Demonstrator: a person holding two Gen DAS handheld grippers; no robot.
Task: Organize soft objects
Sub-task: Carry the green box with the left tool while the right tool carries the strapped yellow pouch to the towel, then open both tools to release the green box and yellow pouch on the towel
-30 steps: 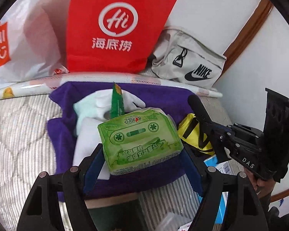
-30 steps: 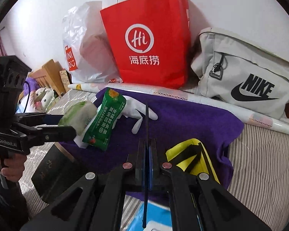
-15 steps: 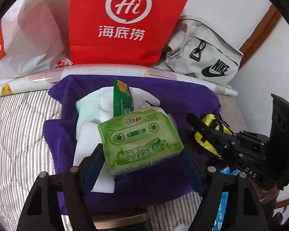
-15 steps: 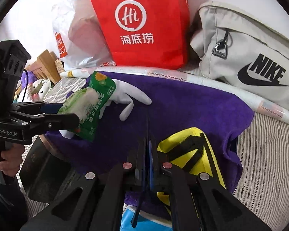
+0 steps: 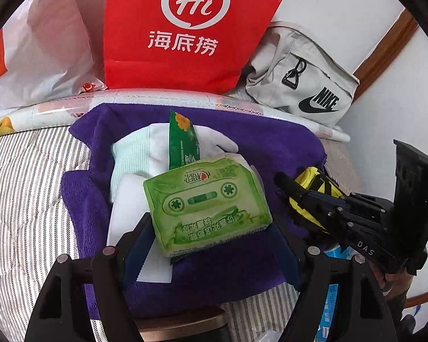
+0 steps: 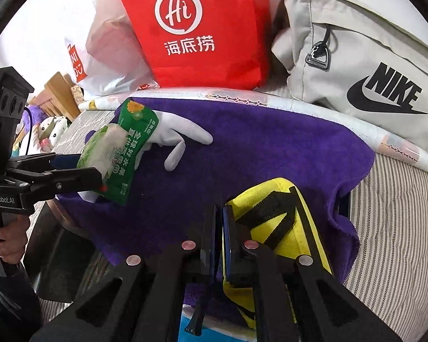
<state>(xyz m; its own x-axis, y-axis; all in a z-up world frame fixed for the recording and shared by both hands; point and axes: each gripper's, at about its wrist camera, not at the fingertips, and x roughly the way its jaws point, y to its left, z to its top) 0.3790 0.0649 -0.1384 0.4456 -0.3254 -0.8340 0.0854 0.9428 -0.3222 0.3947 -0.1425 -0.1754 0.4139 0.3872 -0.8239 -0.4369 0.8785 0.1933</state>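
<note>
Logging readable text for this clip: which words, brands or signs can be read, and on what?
"Hi" and "海底捞": red paper bag
"NIKE" with swoosh: grey pouch
"GenRobot.AI": left hand-held gripper, body
"DAS": right hand-held gripper, body
Orange label, cut off: white plastic bag
Chinese print, too small or inverted to read: green tissue pack, dark green sachet

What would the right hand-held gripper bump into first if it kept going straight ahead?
Probably the purple towel just beyond the right hand-held gripper; the yellow pouch lies beside its tips, though depth is hard to judge.
</note>
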